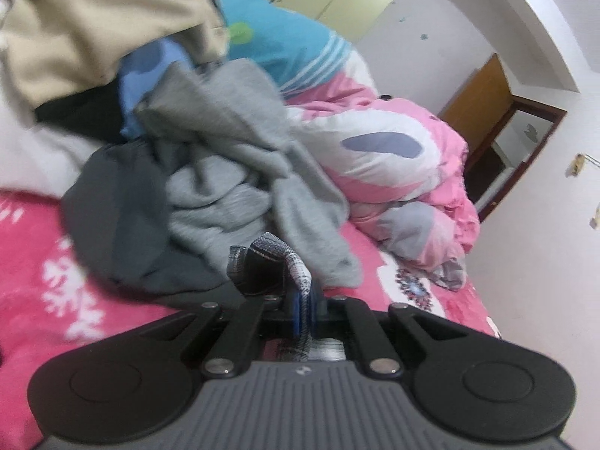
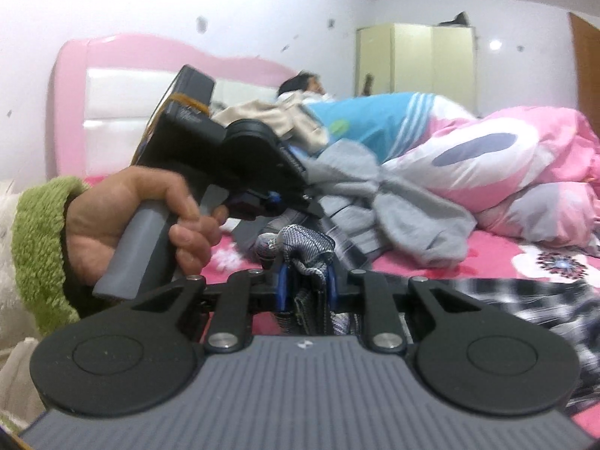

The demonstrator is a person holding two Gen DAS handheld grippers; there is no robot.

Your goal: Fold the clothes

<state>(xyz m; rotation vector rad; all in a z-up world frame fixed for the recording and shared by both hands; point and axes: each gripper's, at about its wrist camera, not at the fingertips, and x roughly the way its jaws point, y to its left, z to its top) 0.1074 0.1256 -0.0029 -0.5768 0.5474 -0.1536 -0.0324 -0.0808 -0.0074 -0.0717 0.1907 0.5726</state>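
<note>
A dark checked garment (image 1: 270, 258) is pinched in my left gripper (image 1: 300, 300), which is shut on a bunched edge of it just above the pink bedsheet (image 1: 37, 262). My right gripper (image 2: 305, 281) is shut on another bunch of the same checked garment (image 2: 300, 243), and the rest of the cloth trails to the right (image 2: 525, 307). In the right wrist view a hand (image 2: 123, 217) in a green fleece cuff holds the left gripper's handle close by on the left. Both grippers are lifted a little off the bed.
Beyond the grippers lies a heap of clothes: a light grey garment (image 1: 232, 172), a dark grey one (image 1: 120, 202), a beige one (image 1: 93, 26) and a turquoise one (image 1: 285, 37). A pink quilt (image 1: 405, 157) bulks at the right. A person (image 2: 300, 82) lies near the pink headboard (image 2: 112, 60).
</note>
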